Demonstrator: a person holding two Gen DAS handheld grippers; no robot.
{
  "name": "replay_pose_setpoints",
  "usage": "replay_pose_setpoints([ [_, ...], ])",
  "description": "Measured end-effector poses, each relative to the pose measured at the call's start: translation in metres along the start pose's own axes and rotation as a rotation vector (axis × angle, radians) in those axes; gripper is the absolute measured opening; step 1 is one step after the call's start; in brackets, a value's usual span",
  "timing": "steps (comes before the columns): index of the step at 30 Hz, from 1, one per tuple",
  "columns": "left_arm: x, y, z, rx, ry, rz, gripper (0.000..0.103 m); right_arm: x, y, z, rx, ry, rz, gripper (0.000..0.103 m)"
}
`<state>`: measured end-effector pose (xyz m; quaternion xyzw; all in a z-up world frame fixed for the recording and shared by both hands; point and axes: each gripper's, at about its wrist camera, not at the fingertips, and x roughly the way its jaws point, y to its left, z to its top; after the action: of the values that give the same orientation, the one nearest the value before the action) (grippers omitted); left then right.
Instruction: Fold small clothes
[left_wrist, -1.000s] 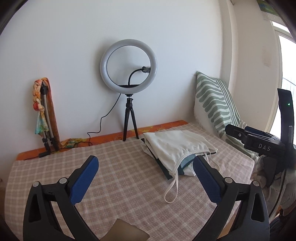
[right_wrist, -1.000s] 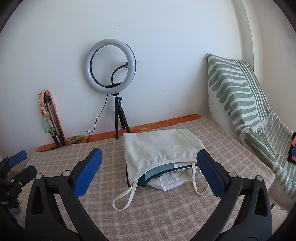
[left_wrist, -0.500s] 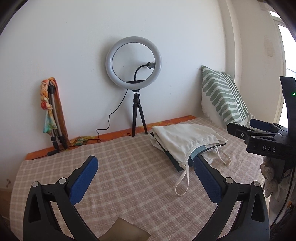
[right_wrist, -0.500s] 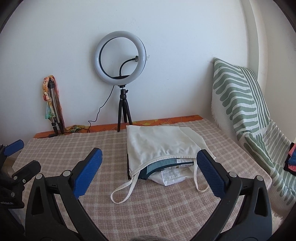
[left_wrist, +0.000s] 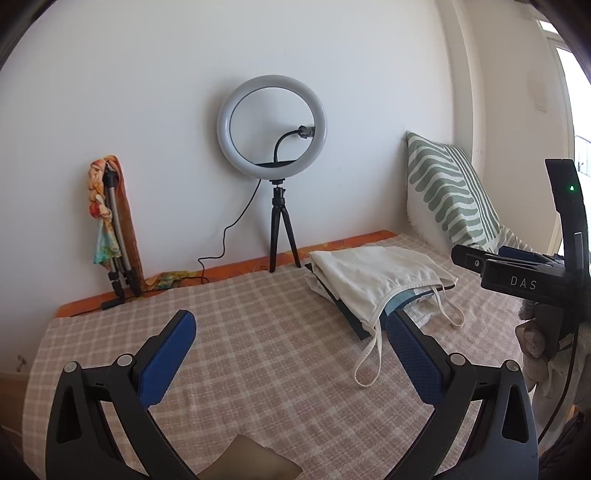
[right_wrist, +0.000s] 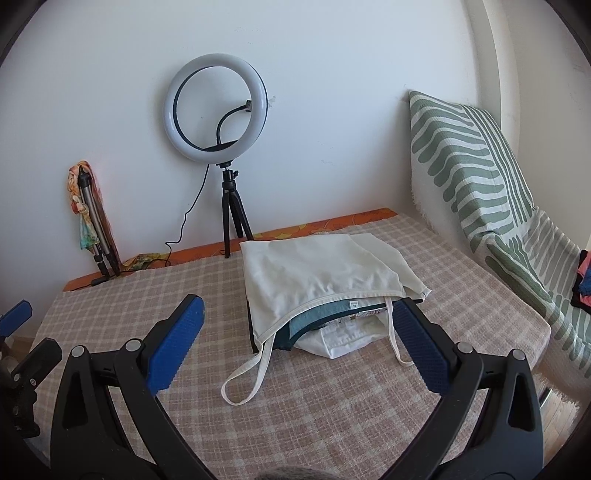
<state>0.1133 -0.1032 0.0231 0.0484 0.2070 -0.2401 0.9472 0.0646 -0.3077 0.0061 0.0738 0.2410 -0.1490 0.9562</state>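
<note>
A folded cream strap top (right_wrist: 317, 273) lies on a small stack of folded clothes on the checked cloth (right_wrist: 332, 406), its two straps trailing toward me. A teal garment (right_wrist: 317, 317) and a white one (right_wrist: 343, 339) show under it. The stack also shows in the left wrist view (left_wrist: 373, 280), right of centre. My left gripper (left_wrist: 291, 332) is open and empty, held above the cloth left of the stack. My right gripper (right_wrist: 295, 328) is open and empty, just in front of the stack. Its body shows at the right of the left wrist view (left_wrist: 517, 277).
A ring light on a black tripod (right_wrist: 229, 206) stands at the back by the white wall. A folded tripod wrapped in a colourful scarf (right_wrist: 92, 221) leans at the back left. A green striped cushion (right_wrist: 472, 177) leans on the right wall. Dark folded cloths (right_wrist: 583, 280) lie far right.
Both grippers have drawn back and lifted a little from the stack, so it sits farther off. Both stay open. The clothes have not moved.
</note>
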Motion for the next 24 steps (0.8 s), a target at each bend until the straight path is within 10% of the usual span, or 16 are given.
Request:
replay_pose_setpoints([
  [24,-0.0028,-0.0024,-0.0016,0.000,0.009,0.006,0.103,-0.0022,0.0054,-0.0028,-0.007,-0.008,0.002,0.103],
])
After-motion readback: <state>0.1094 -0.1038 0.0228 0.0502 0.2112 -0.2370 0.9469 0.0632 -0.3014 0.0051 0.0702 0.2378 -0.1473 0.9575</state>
